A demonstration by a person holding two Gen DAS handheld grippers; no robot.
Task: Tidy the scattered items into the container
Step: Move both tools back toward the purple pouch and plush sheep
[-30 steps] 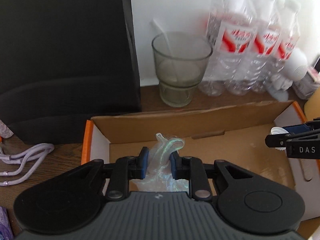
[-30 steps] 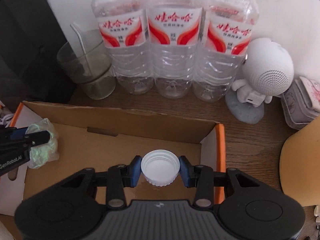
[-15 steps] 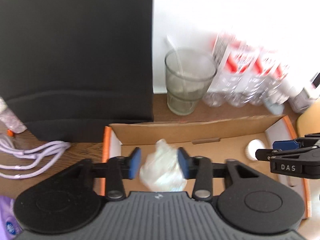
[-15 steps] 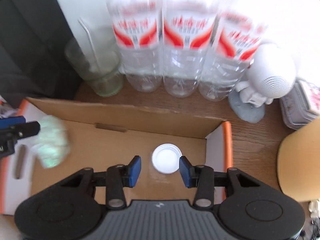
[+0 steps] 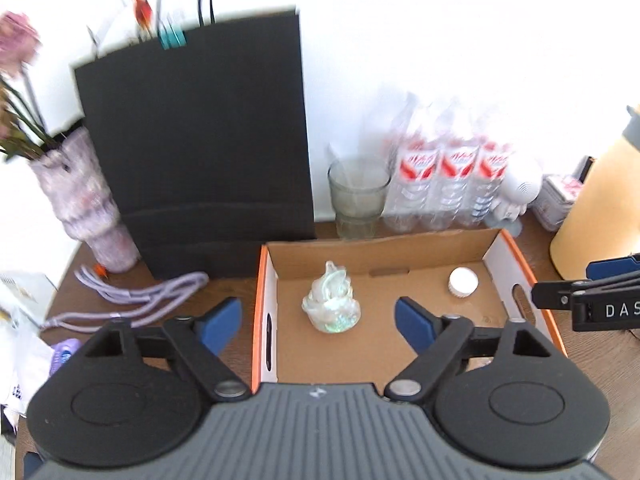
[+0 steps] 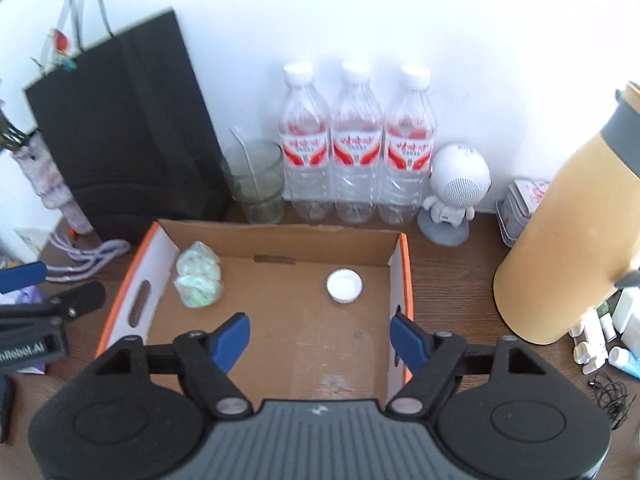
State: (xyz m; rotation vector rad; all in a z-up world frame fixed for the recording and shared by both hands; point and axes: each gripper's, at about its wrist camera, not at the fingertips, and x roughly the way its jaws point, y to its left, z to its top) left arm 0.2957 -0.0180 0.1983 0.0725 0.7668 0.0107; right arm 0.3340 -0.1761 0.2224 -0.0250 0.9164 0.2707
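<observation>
The left claw is spread wide and still opening, with nothing pinched between its blue pads. Just above it in the left view, the crumpled plastic wrapper lies on the floor of the cardboard box, apart from both pads. The white bottle cap rests toward the right side of the box floor, in the middle right of that view. In the right view, the right claw is likewise spread and opening, empty; the cap lies above it, just right of centre, and the wrapper sits by the box's left wall. The box stands on the wooden bench.
</observation>
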